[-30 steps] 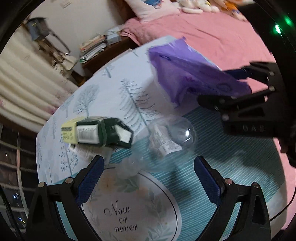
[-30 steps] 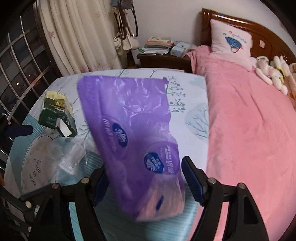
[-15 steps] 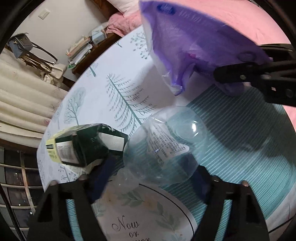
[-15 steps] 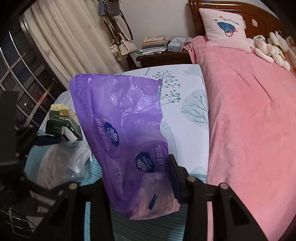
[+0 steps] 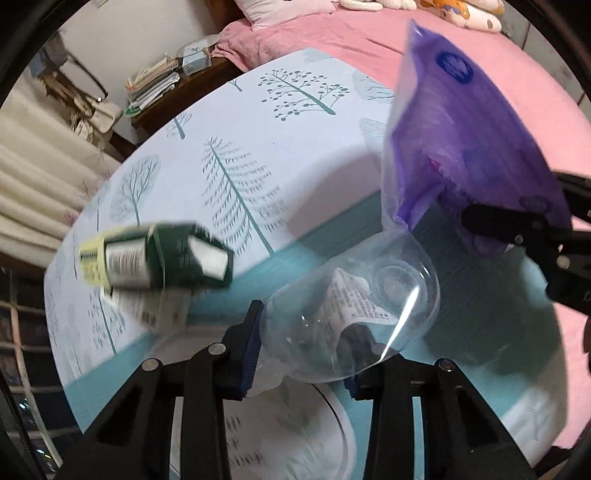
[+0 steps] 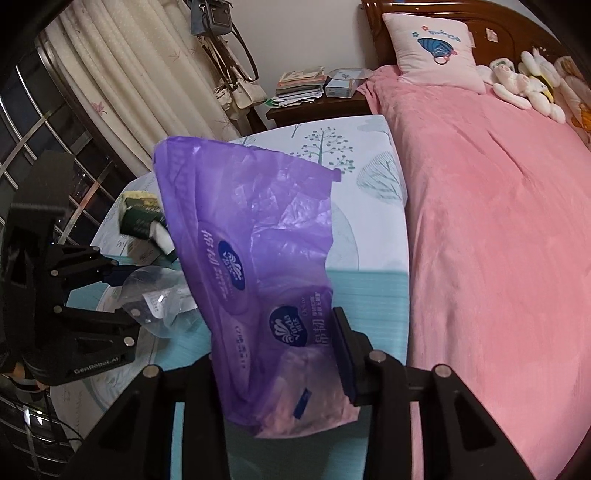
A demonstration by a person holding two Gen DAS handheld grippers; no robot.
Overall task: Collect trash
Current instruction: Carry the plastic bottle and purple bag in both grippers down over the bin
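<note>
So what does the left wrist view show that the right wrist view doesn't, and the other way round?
Only the left wrist view shows the left gripper head-on, its jaws closing on the clear plastic bottle, and the round printed mat beneath.

Only the right wrist view shows the right gripper with its jaws closing on the purple wrapper, plus the bed's headboard and the handbags hanging by the curtain.

Both show the wrapper, the bottle, the green carton, the tree-print tablecloth and the pink bed.

Bedroom: pink bed (image 6: 498, 229), pillow (image 6: 434, 51), nightstand (image 6: 314, 105).
</note>
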